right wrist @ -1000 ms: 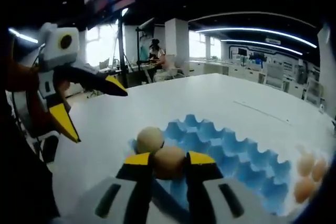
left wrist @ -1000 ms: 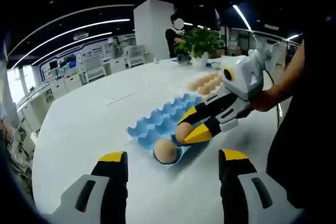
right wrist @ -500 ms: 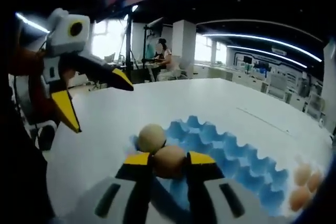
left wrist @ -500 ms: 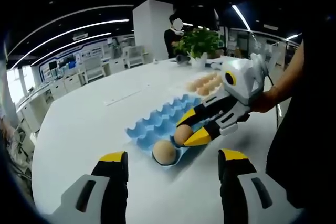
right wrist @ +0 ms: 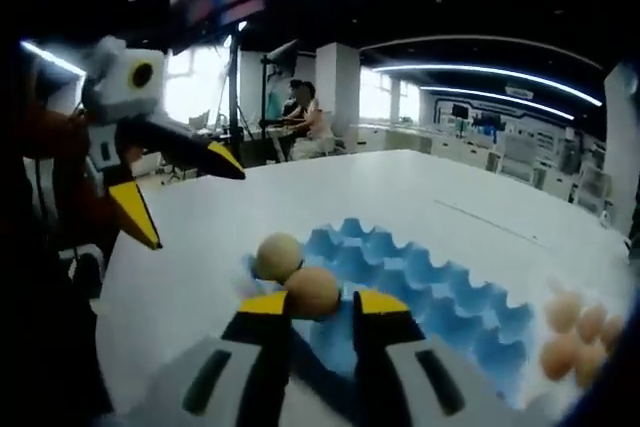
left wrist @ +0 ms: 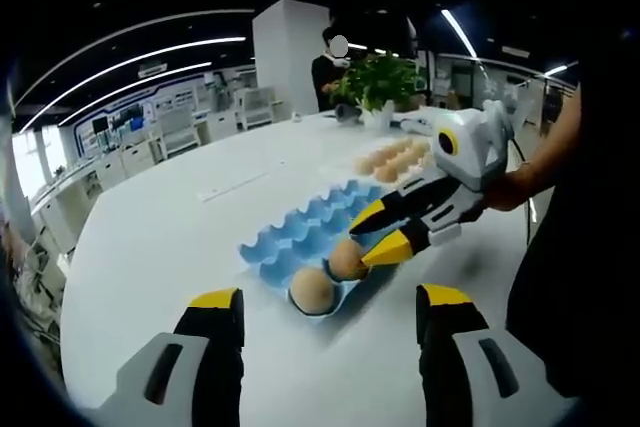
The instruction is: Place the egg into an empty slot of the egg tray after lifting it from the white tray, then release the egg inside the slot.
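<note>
Yellow-tipped, the right gripper (left wrist: 372, 235) has let its jaws part a little and drawn slightly back from the brown egg (right wrist: 313, 292), which a second ago sat pinched between the tips and now lies just beyond them in a corner slot of the blue moulded egg tray (right wrist: 420, 282). That suggests the release is done or all but done. A second brown egg (right wrist: 278, 256) sits in the neighbouring slot, touching or nearly touching the first. Nearer the person than the egg tray, the left gripper (left wrist: 330, 312) hangs above the white table (left wrist: 160, 237) with jaws wide apart, holding nothing. Beyond the egg tray, more brown eggs (left wrist: 390, 159) wait in a group.
</note>
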Available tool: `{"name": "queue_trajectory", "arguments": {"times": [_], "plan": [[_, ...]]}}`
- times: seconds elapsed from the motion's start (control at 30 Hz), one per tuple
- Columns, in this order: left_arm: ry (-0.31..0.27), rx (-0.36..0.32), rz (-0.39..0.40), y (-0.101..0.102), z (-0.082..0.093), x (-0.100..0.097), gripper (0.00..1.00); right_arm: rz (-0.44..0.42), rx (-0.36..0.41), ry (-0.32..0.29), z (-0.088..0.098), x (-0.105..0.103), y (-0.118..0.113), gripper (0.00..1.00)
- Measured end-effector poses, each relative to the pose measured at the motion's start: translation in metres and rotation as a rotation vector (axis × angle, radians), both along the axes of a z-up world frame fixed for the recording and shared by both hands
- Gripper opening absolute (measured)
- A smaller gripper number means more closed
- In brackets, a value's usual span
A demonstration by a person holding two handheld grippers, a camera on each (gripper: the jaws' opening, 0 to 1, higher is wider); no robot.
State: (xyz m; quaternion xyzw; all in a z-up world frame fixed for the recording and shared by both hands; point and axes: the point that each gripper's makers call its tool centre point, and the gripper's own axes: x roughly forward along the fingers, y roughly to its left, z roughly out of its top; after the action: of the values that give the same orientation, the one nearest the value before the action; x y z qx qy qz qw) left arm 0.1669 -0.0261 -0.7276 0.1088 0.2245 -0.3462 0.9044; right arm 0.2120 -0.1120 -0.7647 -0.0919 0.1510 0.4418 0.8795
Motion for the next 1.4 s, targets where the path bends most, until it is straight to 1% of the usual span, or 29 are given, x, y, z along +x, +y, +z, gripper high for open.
{"name": "queue_trajectory", "arguments": {"times": [0.23, 0.3, 0.4, 0.47, 0.67, 0.8, 0.83, 0.93, 0.97, 1.03, 1.17, 1.2, 1.23, 1.3, 1.33, 1.4], "plan": [[0.000, 0.003, -0.007, -0.002, 0.000, 0.001, 0.71, -0.087, 0.012, -0.003, 0.004, 0.007, -0.033, 0.24], [0.002, 0.001, -0.009, -0.003, -0.001, 0.000, 0.71, -0.133, -0.001, -0.019, 0.005, 0.012, -0.051, 0.24], [0.003, 0.004, -0.012, -0.004, -0.001, 0.001, 0.71, -0.197, 0.001, -0.014, 0.006, 0.016, -0.073, 0.24], [0.002, 0.003, -0.014, -0.005, -0.001, 0.002, 0.71, -0.235, -0.014, -0.018, 0.004, 0.019, -0.089, 0.24], [-0.001, 0.002, -0.017, -0.007, 0.000, 0.003, 0.71, -0.333, -0.028, -0.003, 0.001, 0.022, -0.128, 0.24], [0.001, 0.006, -0.021, -0.007, 0.000, 0.002, 0.71, -0.393, -0.042, -0.008, 0.000, 0.024, -0.151, 0.24], [0.000, 0.005, -0.022, -0.008, 0.000, 0.002, 0.71, -0.423, -0.049, -0.012, 0.000, 0.024, -0.162, 0.24], [-0.001, 0.005, -0.022, -0.008, 0.001, 0.002, 0.71, -0.481, -0.057, -0.023, 0.003, 0.027, -0.180, 0.24], [-0.001, 0.004, -0.022, -0.008, 0.001, 0.002, 0.71, -0.513, -0.057, -0.036, 0.005, 0.028, -0.190, 0.24], [0.000, 0.006, -0.024, -0.008, 0.001, 0.002, 0.71, -0.563, -0.061, -0.040, 0.007, 0.030, -0.204, 0.24], [-0.001, 0.008, -0.028, -0.009, 0.001, 0.002, 0.71, -0.665, -0.068, -0.048, 0.010, 0.033, -0.239, 0.25], [-0.002, 0.009, -0.027, -0.009, 0.002, 0.002, 0.71, -0.702, -0.069, -0.056, 0.012, 0.034, -0.251, 0.25], [-0.002, 0.009, -0.027, -0.009, 0.002, 0.003, 0.71, -0.726, -0.070, -0.050, 0.012, 0.035, -0.258, 0.26], [-0.002, 0.009, -0.027, -0.009, 0.002, 0.003, 0.71, -0.779, -0.046, -0.041, 0.012, 0.036, -0.274, 0.26], [-0.001, 0.008, -0.028, -0.009, 0.002, 0.002, 0.71, -0.806, -0.034, -0.017, 0.009, 0.036, -0.282, 0.26], [-0.001, 0.012, -0.030, -0.009, 0.002, 0.002, 0.70, -0.828, -0.029, -0.014, 0.008, 0.037, -0.291, 0.26]]}}
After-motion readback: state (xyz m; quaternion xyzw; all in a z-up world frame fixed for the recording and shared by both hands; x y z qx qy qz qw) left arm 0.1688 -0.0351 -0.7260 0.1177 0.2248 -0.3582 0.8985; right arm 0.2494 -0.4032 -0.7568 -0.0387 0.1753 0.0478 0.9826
